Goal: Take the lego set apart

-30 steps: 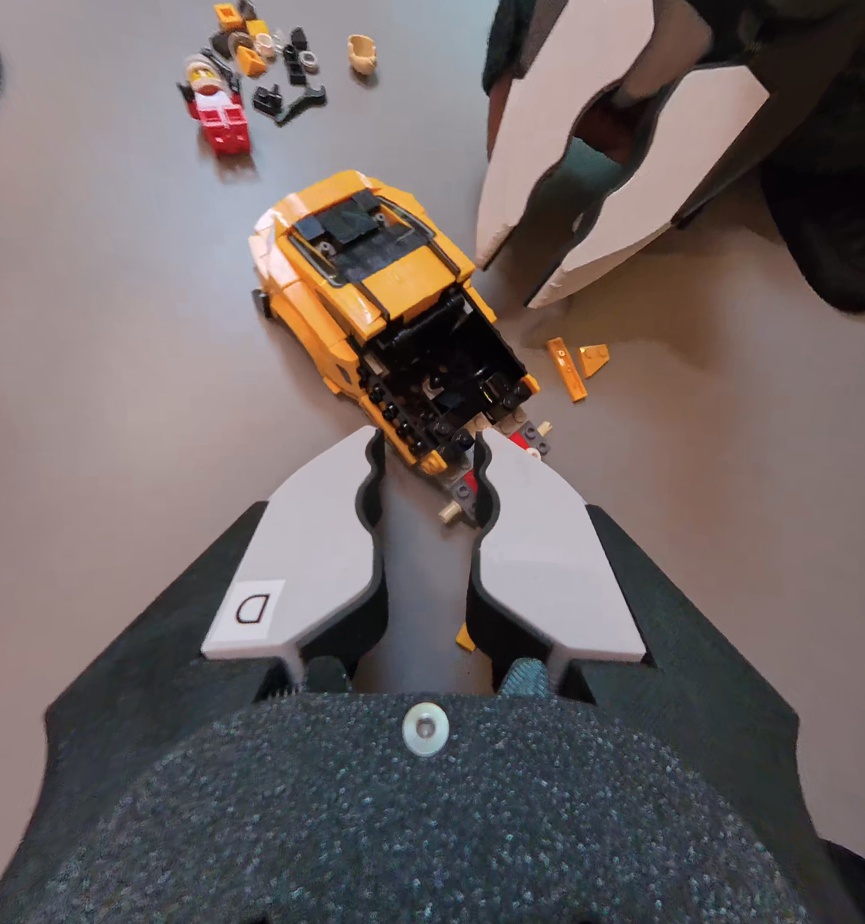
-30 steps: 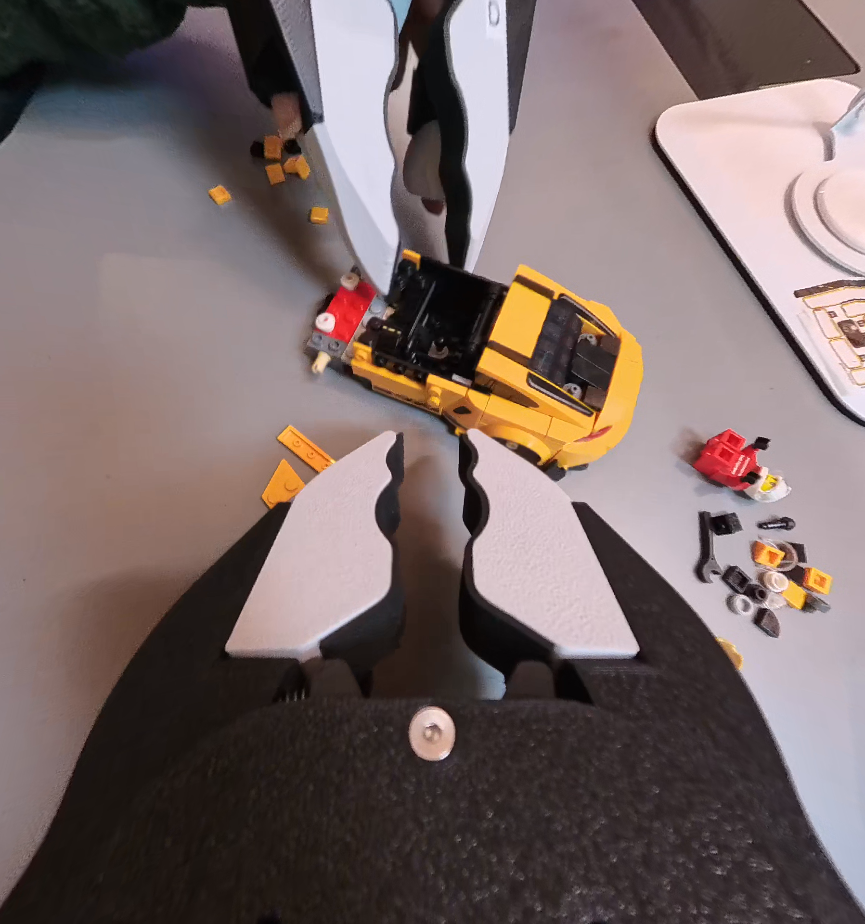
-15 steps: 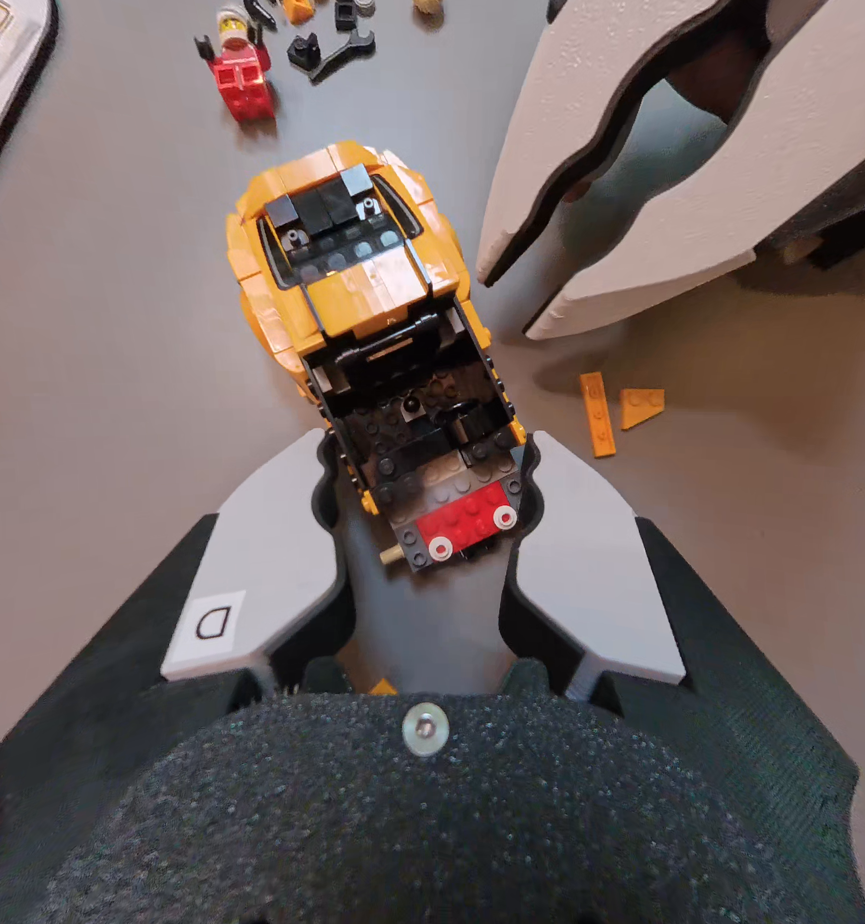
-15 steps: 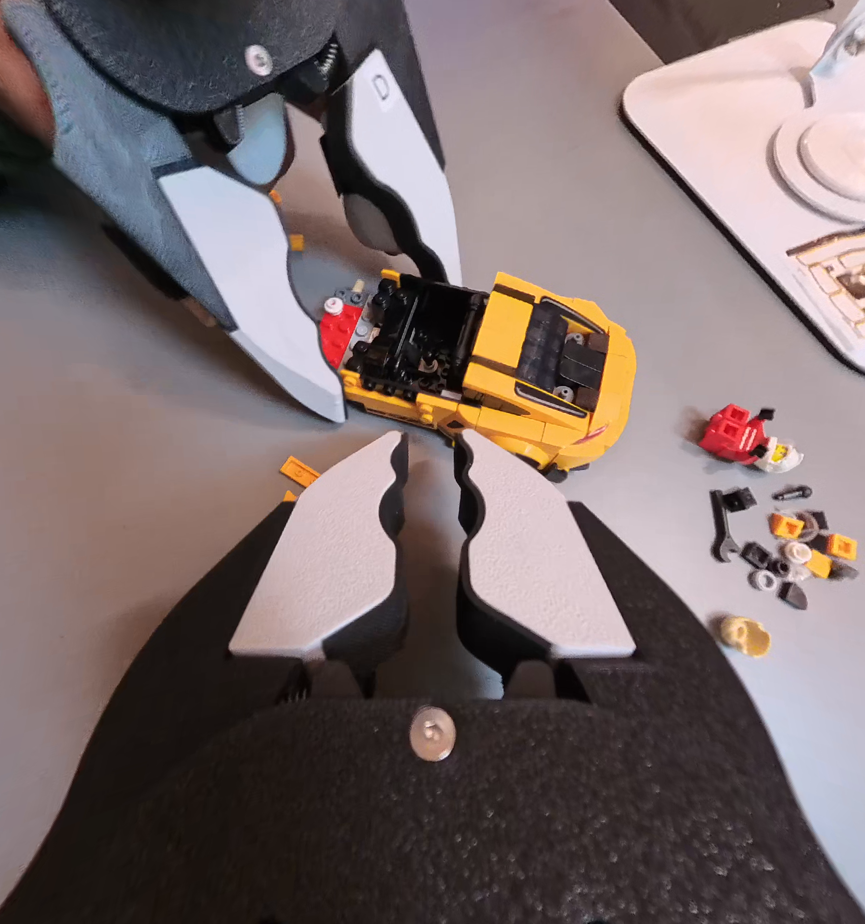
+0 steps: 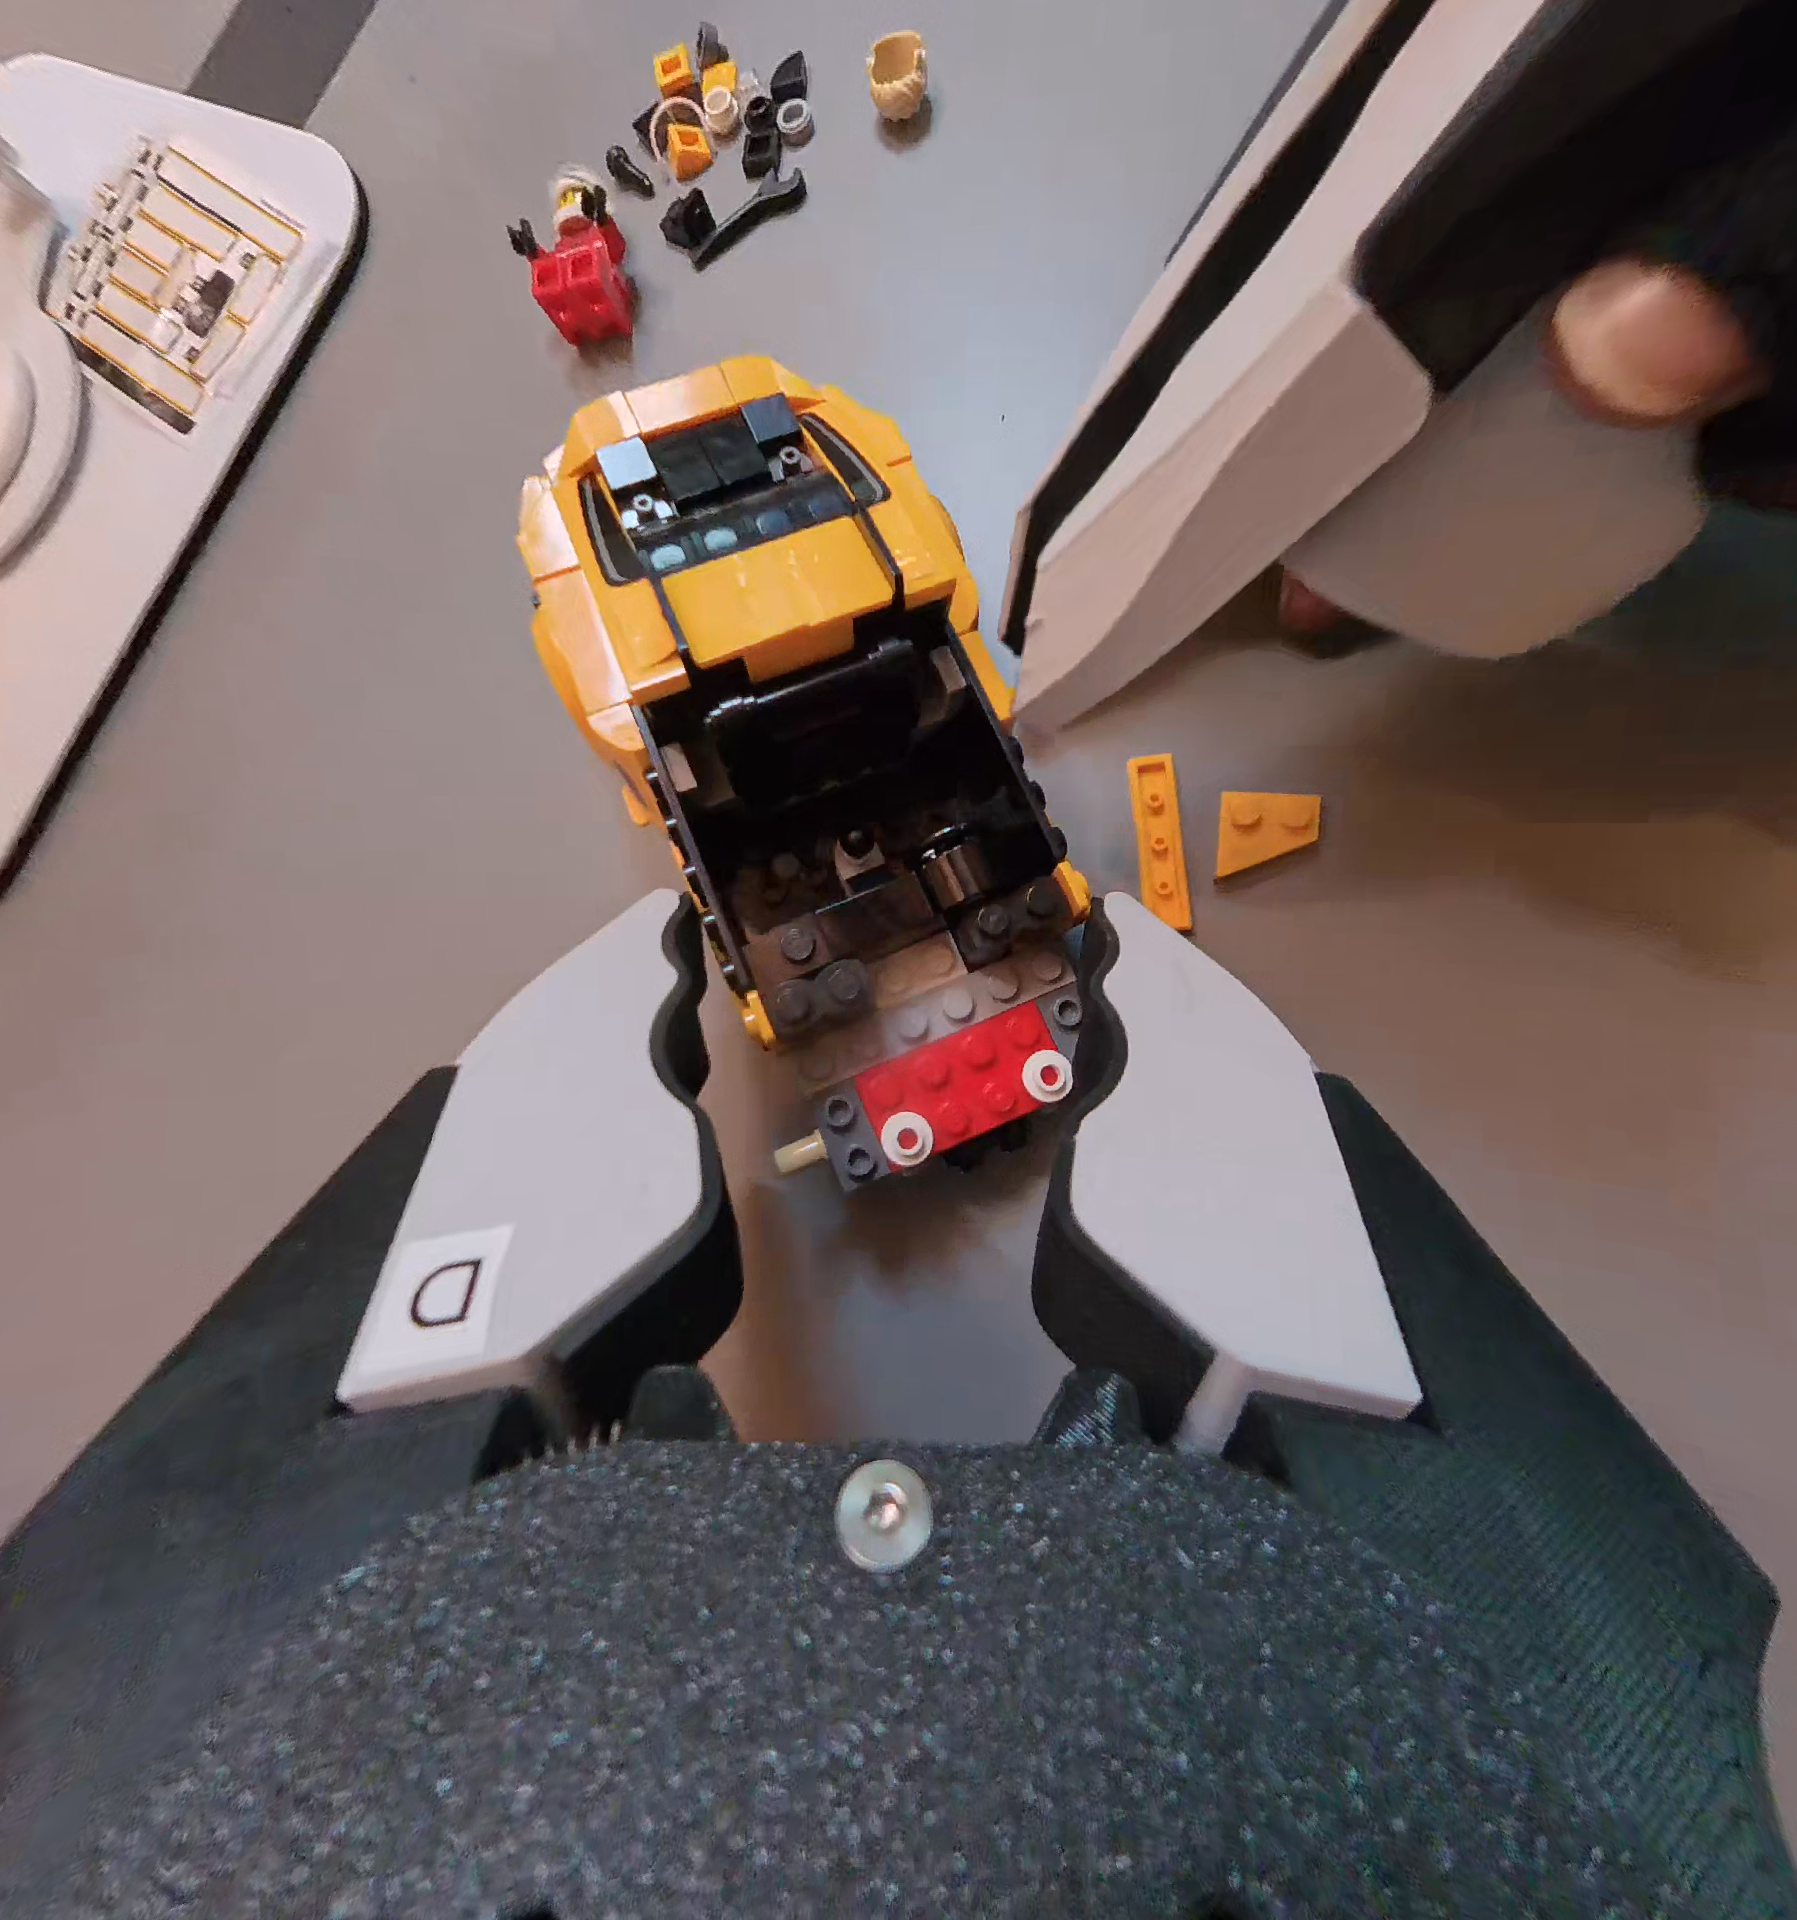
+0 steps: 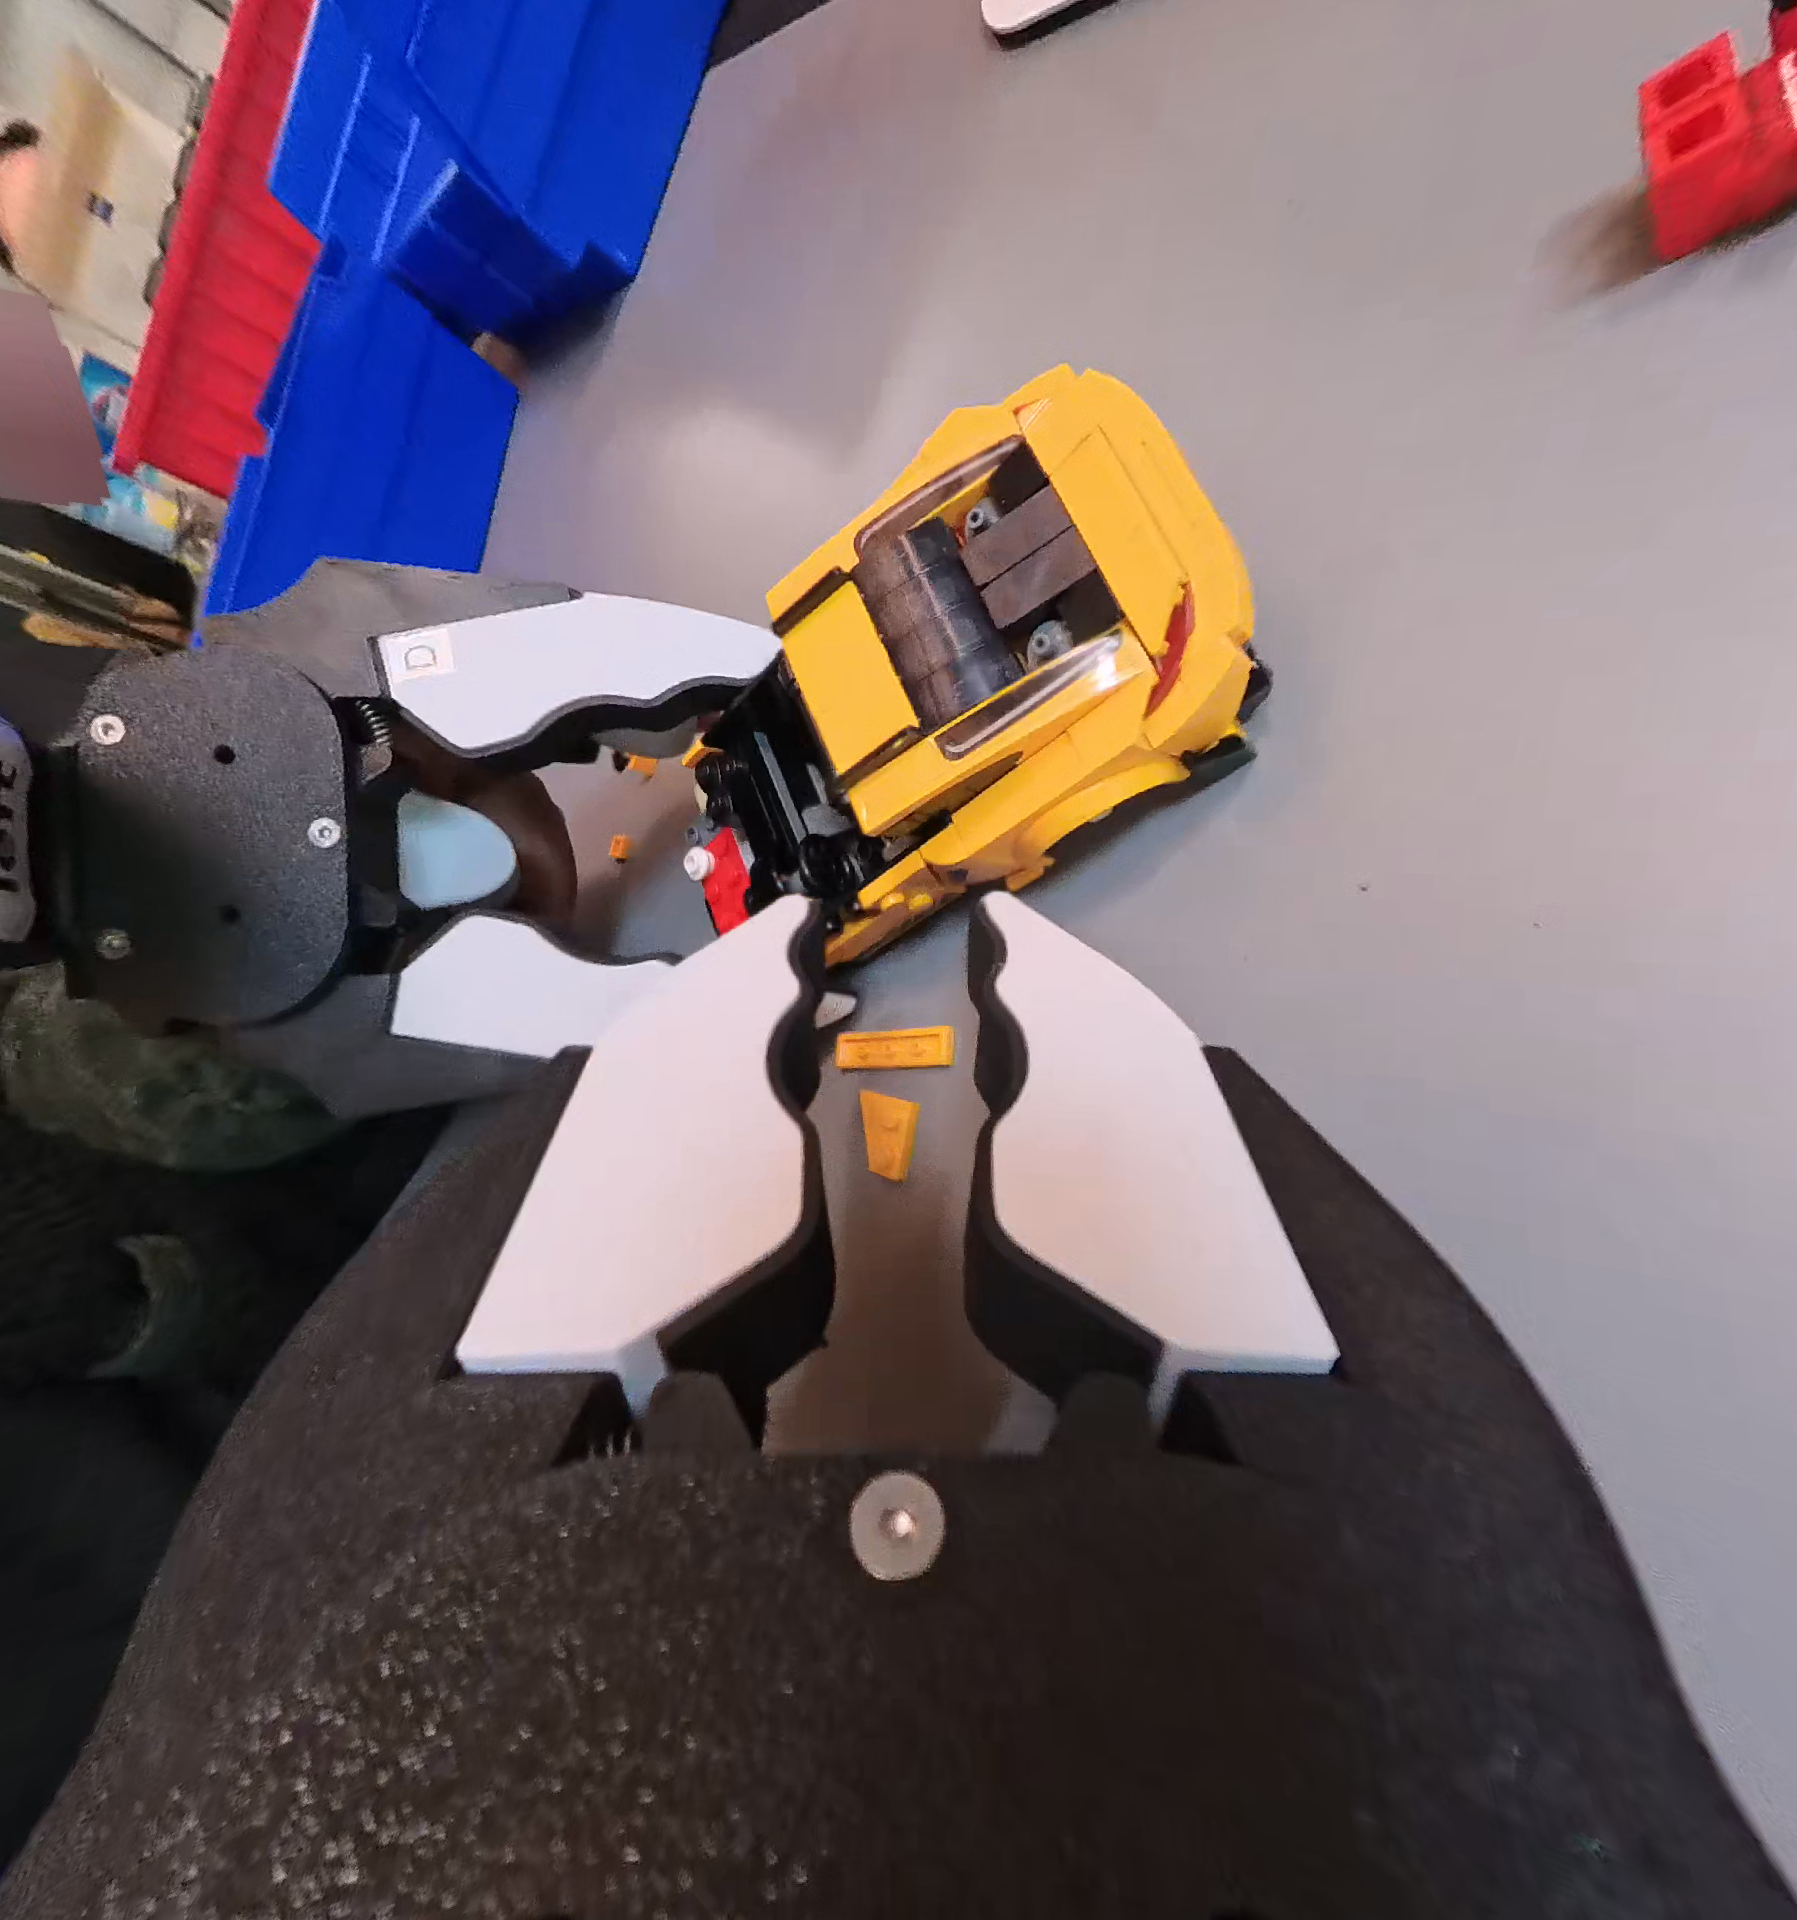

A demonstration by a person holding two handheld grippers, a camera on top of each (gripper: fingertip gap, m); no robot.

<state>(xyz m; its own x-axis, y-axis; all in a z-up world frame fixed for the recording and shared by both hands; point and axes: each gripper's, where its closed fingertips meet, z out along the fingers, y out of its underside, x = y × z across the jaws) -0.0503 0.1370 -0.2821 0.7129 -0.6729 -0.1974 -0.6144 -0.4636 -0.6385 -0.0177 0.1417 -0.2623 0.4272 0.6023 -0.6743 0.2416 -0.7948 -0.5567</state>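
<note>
The left tongs (image 5: 889, 997) are standing wide apart, straddling the stripped front end of the yellow brick-built toy car (image 5: 769, 582) on the grey surface (image 5: 302, 831); the right pad looks to be touching the chassis while the left one is standing just clear, so nothing is clamped yet. Between them, a red studded plate (image 5: 961, 1091) with two white round studs is sitting exposed on dark grey base plates.

The right tongs (image 6: 892, 925) are hanging partly open and empty beside the car's flank, with a loose orange strip plate (image 6: 894, 1049) and an orange wedge plate (image 6: 889, 1135) lying on the surface between their fingers.

By my judgement the work is roughly halfway: the bonnet and front panels are off and the black interior is lying open, but the roof, rear bodywork, sides and chassis are still holding together.

Beyond the car, a red minifigure (image 5: 574, 272) is lying flat, and further off a cluster of small black, orange and clear pieces (image 5: 728, 125) and a tan hairpiece (image 5: 896, 88) are resting on the surface.
</note>
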